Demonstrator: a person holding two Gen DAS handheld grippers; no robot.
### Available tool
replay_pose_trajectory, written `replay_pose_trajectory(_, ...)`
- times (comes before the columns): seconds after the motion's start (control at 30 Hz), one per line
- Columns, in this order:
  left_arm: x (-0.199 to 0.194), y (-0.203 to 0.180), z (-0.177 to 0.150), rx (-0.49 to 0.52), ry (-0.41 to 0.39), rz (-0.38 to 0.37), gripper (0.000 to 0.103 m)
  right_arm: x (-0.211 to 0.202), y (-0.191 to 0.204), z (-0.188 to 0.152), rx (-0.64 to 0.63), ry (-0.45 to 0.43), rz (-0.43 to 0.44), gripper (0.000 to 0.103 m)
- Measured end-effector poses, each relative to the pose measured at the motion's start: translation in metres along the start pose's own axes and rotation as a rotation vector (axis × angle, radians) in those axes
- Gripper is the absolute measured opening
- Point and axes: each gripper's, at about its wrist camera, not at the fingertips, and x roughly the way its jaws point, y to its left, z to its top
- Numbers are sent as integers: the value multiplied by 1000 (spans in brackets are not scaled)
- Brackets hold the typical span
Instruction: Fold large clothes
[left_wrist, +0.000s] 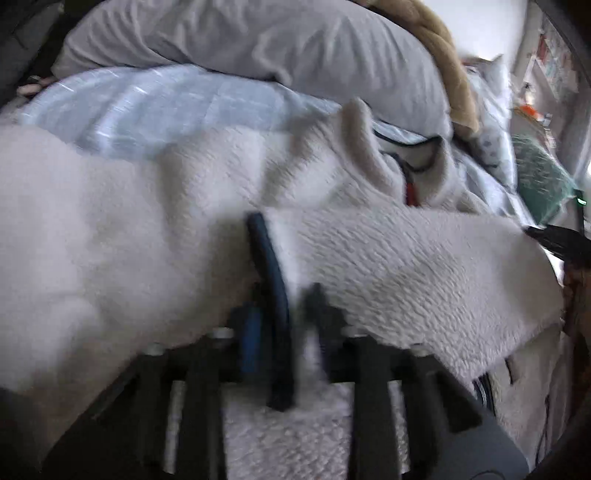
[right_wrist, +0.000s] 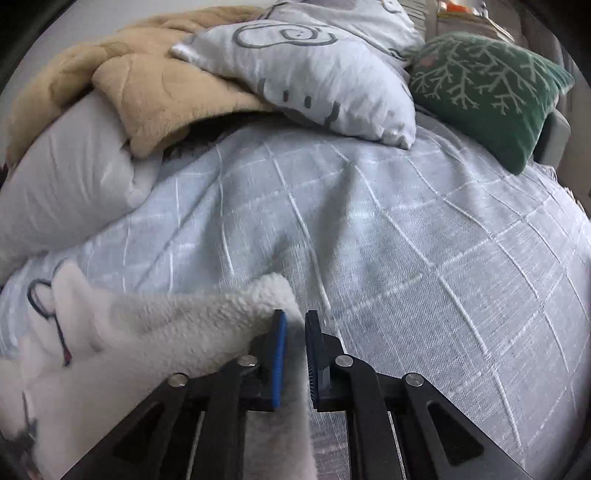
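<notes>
A large white fleece garment (left_wrist: 388, 254) lies across the bed, with dark navy trim (left_wrist: 267, 280) along its edge. My left gripper (left_wrist: 282, 302) is shut on that trimmed edge, the fleece draping over both fingers; this view is motion-blurred. In the right wrist view the same fleece (right_wrist: 155, 332) bunches at the lower left. My right gripper (right_wrist: 295, 332) is shut on a fold of the fleece, with white cloth filling the narrow gap between its blue pads (right_wrist: 279, 354). The right gripper also shows at the right edge of the left wrist view (left_wrist: 554, 240).
The bed has a pale blue checked cover (right_wrist: 406, 229). A grey duvet (right_wrist: 62, 177) and a tan blanket (right_wrist: 147, 99) are heaped at the back left. A white printed pillow (right_wrist: 321, 74) and a green cushion (right_wrist: 487, 88) lie at the back right.
</notes>
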Motion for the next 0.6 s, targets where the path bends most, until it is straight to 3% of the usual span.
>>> replay_pose_trajectory(0.03,-7,-1,3,7,-8,30,58,-7,-4,0,11,1,5,29)
replay_pose_trajectory(0.1,-23,-5,10,36,-24,-7,60,-40,-10,-2,2,-23,44,33)
replay_pose_trajectory(0.23,-18,-17,10,85,106,-57,60,-104,-14,-37,-106,-60,45,57)
replay_pose_trajectory(0.3,-4,-18,2,48,186,-70,59,-116,-12,-60,-167,-45,7,60)
replay_pose_trajectory(0.4,3,-12,-8,-50,183,-81,50,-113,3,-100,-352,-25,-72,59)
replay_pose_trajectory(0.47,0,-15,-8,-48,163,-52,32,-102,17,-122,-496,-21,-172,58)
replay_pose_trajectory(0.5,-2,-17,-7,-41,155,-41,18,-97,21,-126,-527,-14,-200,58)
replay_pose_trajectory(0.6,-15,-19,-1,-60,119,-36,14,-78,26,-122,-534,0,-192,57)
